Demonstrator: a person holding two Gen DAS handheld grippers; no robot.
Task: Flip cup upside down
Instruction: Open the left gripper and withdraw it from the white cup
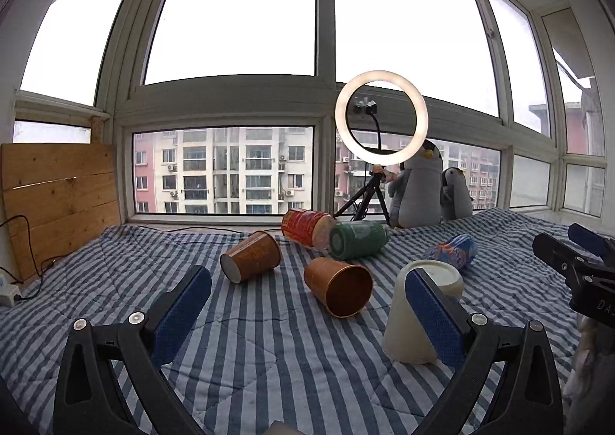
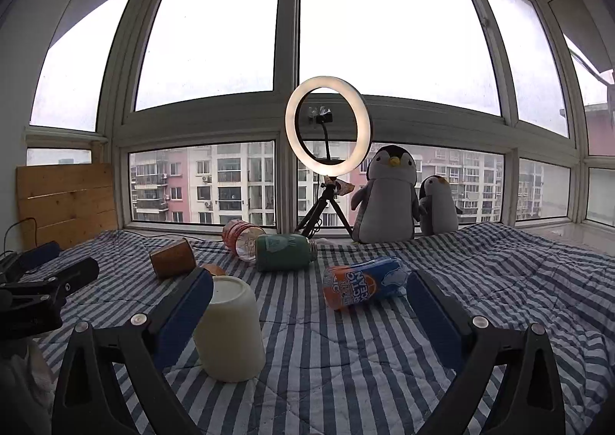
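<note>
A blue-and-white striped quilt (image 2: 346, 358) is spread below the window. On it, the cream cup (image 2: 230, 331) is seen standing upside down, rim on the cloth. Behind the cup, a green jar (image 2: 282, 252) and an Arctic Ocean can (image 2: 365, 283) are laid on their sides; two brown paper cups (image 1: 251, 256) (image 1: 340, 287) are tipped over beside it. The left gripper (image 1: 307, 304) is spread wide, nothing held, and the right gripper (image 2: 309, 306) is likewise released, the cup just beside one finger.
</note>
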